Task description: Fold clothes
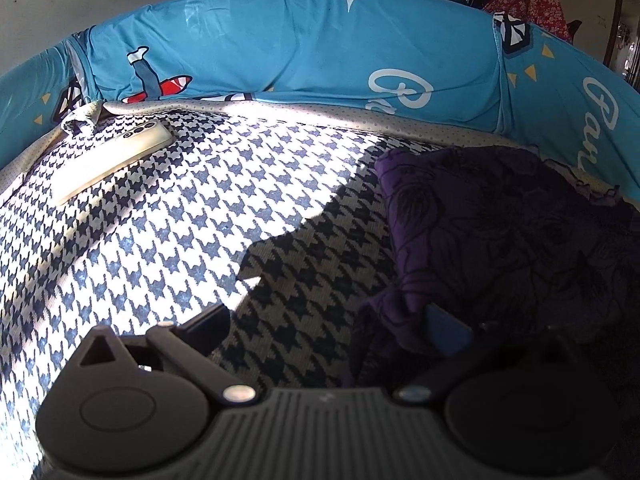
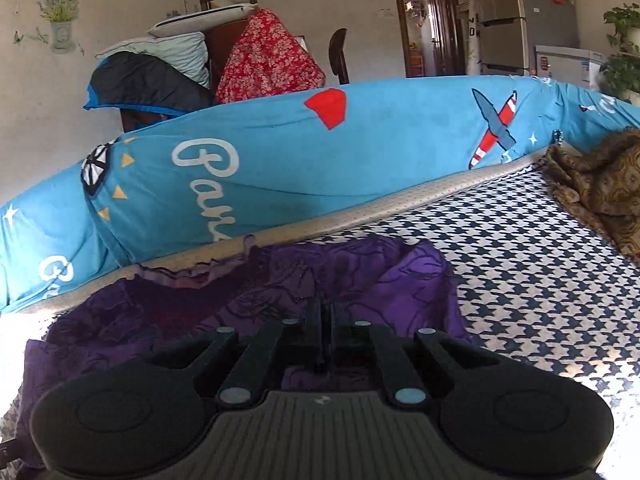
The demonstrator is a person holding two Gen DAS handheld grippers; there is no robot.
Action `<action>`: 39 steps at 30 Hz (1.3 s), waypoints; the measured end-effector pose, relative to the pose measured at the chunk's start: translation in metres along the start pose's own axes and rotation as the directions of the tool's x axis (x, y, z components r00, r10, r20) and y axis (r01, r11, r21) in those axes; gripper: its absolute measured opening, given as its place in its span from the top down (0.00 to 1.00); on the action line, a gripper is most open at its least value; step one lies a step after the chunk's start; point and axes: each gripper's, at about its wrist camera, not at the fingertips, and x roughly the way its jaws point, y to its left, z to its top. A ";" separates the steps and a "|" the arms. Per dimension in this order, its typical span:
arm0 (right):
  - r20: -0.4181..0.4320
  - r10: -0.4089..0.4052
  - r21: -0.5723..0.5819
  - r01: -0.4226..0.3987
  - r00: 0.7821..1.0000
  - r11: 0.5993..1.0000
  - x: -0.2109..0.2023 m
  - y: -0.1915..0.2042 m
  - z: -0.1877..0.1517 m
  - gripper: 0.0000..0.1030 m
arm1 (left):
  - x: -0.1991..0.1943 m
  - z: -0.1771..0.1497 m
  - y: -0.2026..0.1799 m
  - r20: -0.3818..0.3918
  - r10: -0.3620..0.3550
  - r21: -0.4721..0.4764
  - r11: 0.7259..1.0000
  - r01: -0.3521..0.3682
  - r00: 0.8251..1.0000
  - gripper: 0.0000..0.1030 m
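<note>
My right claw point(image 2: 325, 332) is pinched on the purple garment point(image 2: 360, 280); my left claw point(image 1: 332, 320) is spread, the cloth lying to its right on the bed point(image 1: 160, 240)

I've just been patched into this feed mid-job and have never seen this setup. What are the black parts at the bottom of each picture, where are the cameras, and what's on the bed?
Each picture comes from a fisheye camera on a hand-held gripper, looking forward along its two fingers; a person carries one in each hand. The black parts are the grippers themselves. In the left wrist view, the left gripper has its fingers spread, one touching the purple floral garment. In the right wrist view, the right gripper has its fingers together above that same garment; whether cloth is pinched between them is unclear. The garment lies on a houndstooth cover, backed by a blue printed cushion. A phone rests further left, and a brown patterned cloth lies off to the right.
</note>
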 end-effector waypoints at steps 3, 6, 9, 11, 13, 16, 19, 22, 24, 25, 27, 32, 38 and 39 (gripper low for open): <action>-0.084 -0.047 -0.029 0.044 0.995 0.999 0.009 -0.007 -0.003 0.91 | 0.000 -0.001 -0.003 0.001 0.012 0.016 1.000 -0.012 1.000 0.00; -0.142 -0.123 -0.042 0.118 0.982 0.992 0.015 -0.013 -0.006 0.77 | 0.001 -0.001 -0.004 -0.002 0.023 0.021 1.000 -0.023 1.000 0.00; -0.127 -0.079 -0.058 0.072 0.989 0.996 0.011 -0.014 -0.007 0.60 | 0.000 -0.001 -0.003 0.001 0.020 0.026 0.999 -0.020 1.000 0.00; -0.127 -0.040 -0.074 0.030 0.991 0.997 0.010 -0.010 -0.008 0.54 | 0.000 -0.002 -0.006 0.001 0.022 0.042 0.999 -0.022 1.000 0.00; -0.150 -0.017 -0.105 0.001 0.989 0.994 0.013 -0.002 -0.010 0.46 | 0.001 -0.003 -0.008 -0.003 0.027 0.054 0.998 -0.027 1.000 0.00; -0.221 0.001 -0.127 -0.030 0.975 0.991 0.022 0.007 -0.016 0.28 | 0.007 -0.005 -0.009 -0.028 0.049 0.055 0.997 -0.047 0.998 0.00; -0.314 -0.030 -0.137 -0.014 0.949 0.990 0.035 0.011 -0.024 0.25 | 0.010 -0.006 -0.005 -0.056 0.042 0.029 0.999 -0.040 0.998 0.00; -0.353 -0.055 -0.139 0.005 0.934 0.990 0.042 0.009 -0.028 0.13 | 0.005 -0.003 0.001 -0.055 0.023 -0.005 1.000 -0.023 0.998 0.00; -0.349 -0.055 -0.134 0.008 0.935 0.991 0.042 0.009 -0.029 0.09 | 0.002 -0.001 0.005 -0.039 0.027 -0.020 0.999 -0.028 0.999 0.00; -0.344 -0.054 -0.127 0.010 0.937 0.992 0.041 0.008 -0.029 0.05 | 0.002 -0.001 0.007 -0.036 0.032 -0.026 0.999 -0.033 0.999 0.00; -0.345 -0.058 -0.105 0.023 0.937 0.994 0.041 0.007 -0.029 0.03 | 0.002 -0.001 0.009 -0.046 0.035 -0.039 0.999 -0.037 0.998 0.00; -0.367 -0.061 -0.105 0.024 0.928 0.994 0.044 0.007 -0.030 0.01 | -0.006 -0.004 0.007 -0.047 0.039 -0.014 0.999 -0.039 0.998 0.00; -0.384 -0.059 -0.102 0.021 0.922 0.995 0.048 0.008 -0.030 0.00 | -0.010 -0.007 0.011 -0.073 0.046 -0.006 0.999 -0.047 0.996 0.00; -0.382 -0.057 -0.102 0.019 0.922 0.995 0.048 0.008 -0.030 0.00 | -0.009 -0.007 0.011 -0.079 0.050 -0.003 0.999 -0.050 0.996 0.00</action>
